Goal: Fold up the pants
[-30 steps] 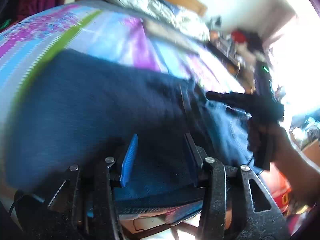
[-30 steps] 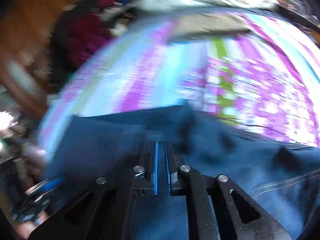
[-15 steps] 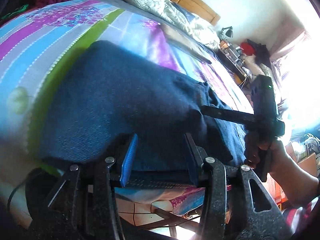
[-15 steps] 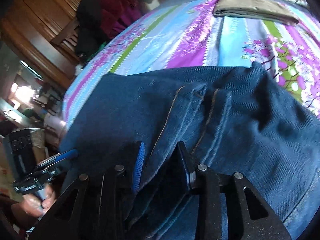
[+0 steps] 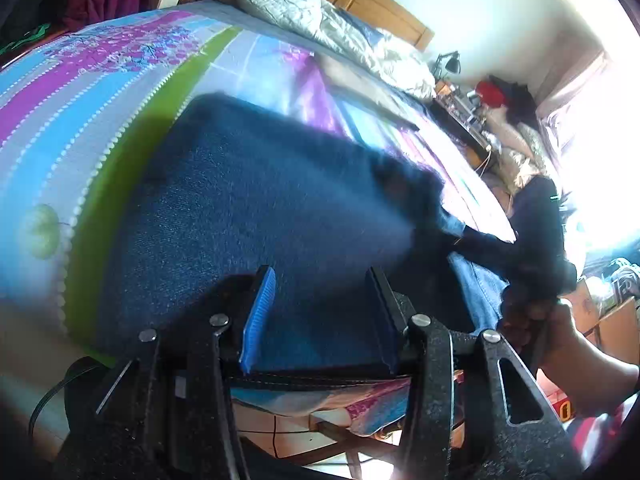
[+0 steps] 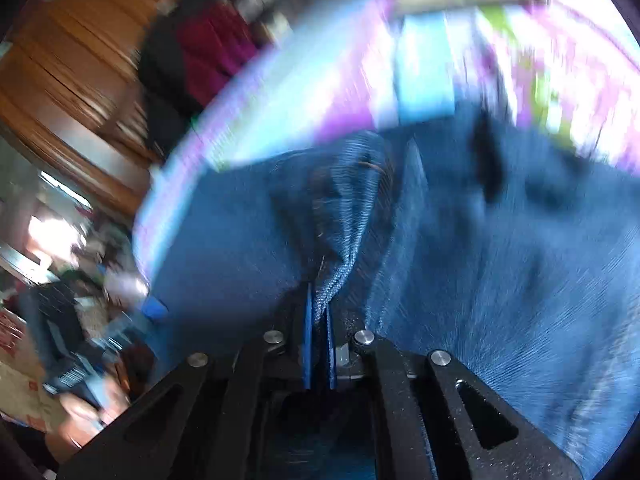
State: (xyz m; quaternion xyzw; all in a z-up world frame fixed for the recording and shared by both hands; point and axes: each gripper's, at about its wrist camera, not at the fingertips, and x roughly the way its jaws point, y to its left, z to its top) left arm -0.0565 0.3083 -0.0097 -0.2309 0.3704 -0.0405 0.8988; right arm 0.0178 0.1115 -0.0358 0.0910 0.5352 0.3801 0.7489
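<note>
Denim, dark blue: the pants [image 5: 256, 208] lie folded on the bed, over a bedsheet [image 5: 80, 92] striped in blue, purple, green and white. From my left wrist camera, my left tongs [image 5: 320, 312] stand spread above the near edge of the pants, a blue pad on one finger, nothing between them. Beyond, at the right side of that view, my right tongs [image 5: 452, 236] reach into the far part of the fabric, carried by a hand [image 5: 560, 340]; the picture is blurred there, so the contact itself is unclear from this side.

From my right wrist camera, my right tongs [image 6: 319, 316] are pressed together on a raised ridge of denim that runs up from between the blue pads; the cloth fans away from the pinch in creases. The pants [image 6: 500, 280] fill the lower right of this view, with the bedsheet [image 6: 320, 92] above them. This picture is strongly motion-blurred.

Further items, left view: a white quilt [image 5: 320, 20] along the head of the bed, a wooden headboard [image 5: 372, 4] behind it, and a small desk lamp [image 5: 450, 63] beside the bed.
</note>
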